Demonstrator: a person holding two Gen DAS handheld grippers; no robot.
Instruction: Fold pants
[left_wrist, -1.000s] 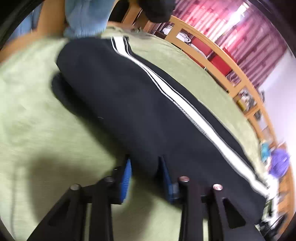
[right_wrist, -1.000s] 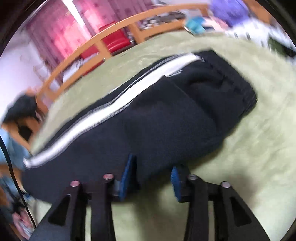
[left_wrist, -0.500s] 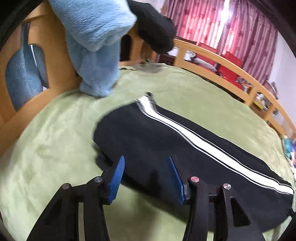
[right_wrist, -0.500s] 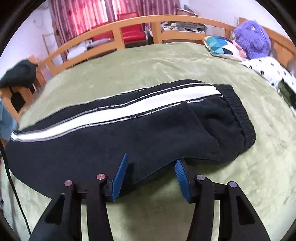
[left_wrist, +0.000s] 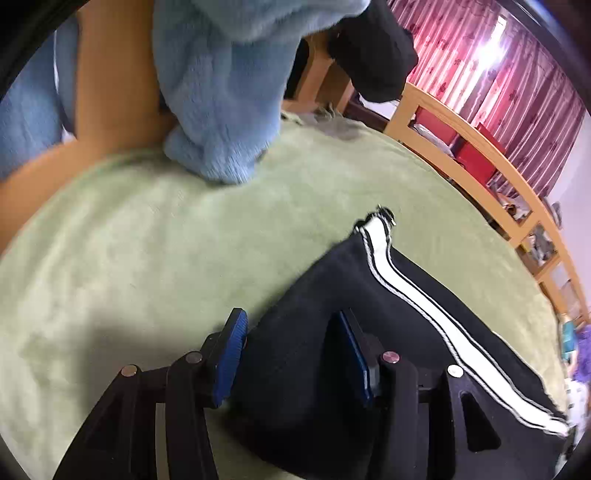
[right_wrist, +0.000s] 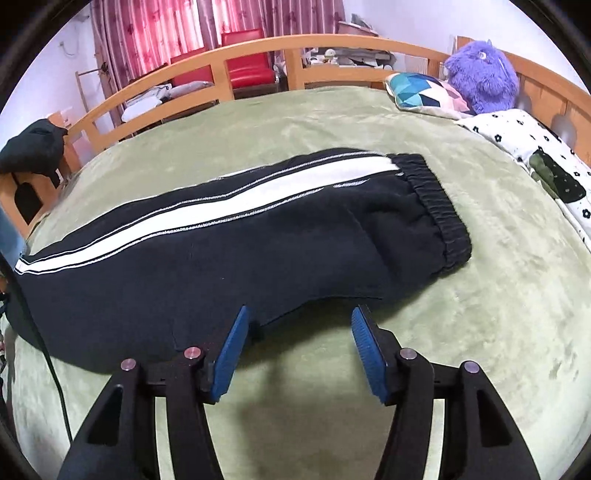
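Note:
Black pants (right_wrist: 229, 251) with a white side stripe lie folded lengthwise on the green bedspread (right_wrist: 480, 302), waistband at the right in the right wrist view. My right gripper (right_wrist: 299, 325) is open, its blue pads just off the pants' near edge by the crotch. In the left wrist view the leg end of the pants (left_wrist: 354, 325) lies under my open left gripper (left_wrist: 291, 332), whose blue pads straddle the cloth near the cuff.
A light blue fleece garment (left_wrist: 229, 92) and a black garment (left_wrist: 373, 48) hang on the wooden bed frame (left_wrist: 472, 162). A purple plush toy (right_wrist: 480, 74), a patterned pillow (right_wrist: 421, 92) and a floral quilt (right_wrist: 535, 155) lie at the bed's right end.
Both grippers have opened and let go of the pants, which now lie flat on the bed. The right gripper has drawn back a little; the left has shifted toward the cuff end.

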